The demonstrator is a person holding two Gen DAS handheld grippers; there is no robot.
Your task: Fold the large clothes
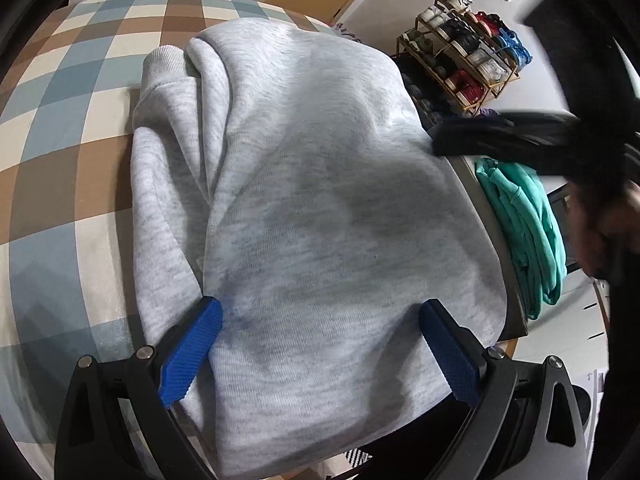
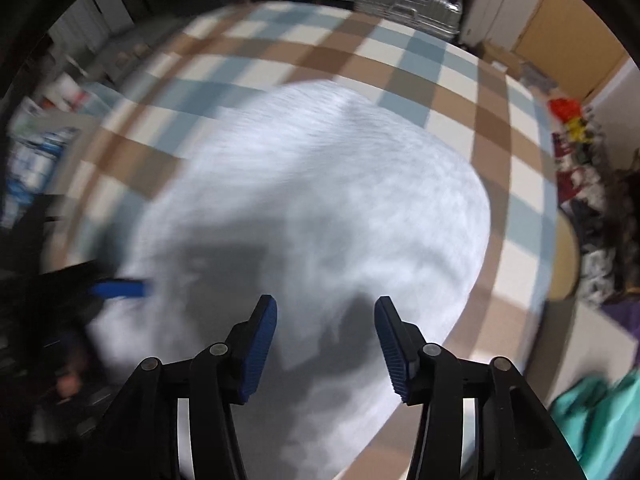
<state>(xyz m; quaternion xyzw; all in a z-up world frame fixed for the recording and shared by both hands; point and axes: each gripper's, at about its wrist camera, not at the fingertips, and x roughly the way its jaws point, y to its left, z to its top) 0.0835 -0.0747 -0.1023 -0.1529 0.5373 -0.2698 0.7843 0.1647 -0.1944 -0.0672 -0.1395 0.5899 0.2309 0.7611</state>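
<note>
On the checked cloth (image 1: pixel 60 128), grey sweatshirt (image 1: pixel 320 200) cut off below, left gripper (image 1: pixel 320 320) spread wide, right gripper (image 2: pixel 326 320) parted — nothing clamped, right view blurred, no writing legible.

The left gripper (image 1: pixel 320 320) points steeply down with its blue pads (image 1: pixel 192 352) spread wide apart, while the right gripper (image 2: pixel 326 324), aimed nearly straight down and blurred, holds its jaws partly apart with nothing pinched between them.
</note>
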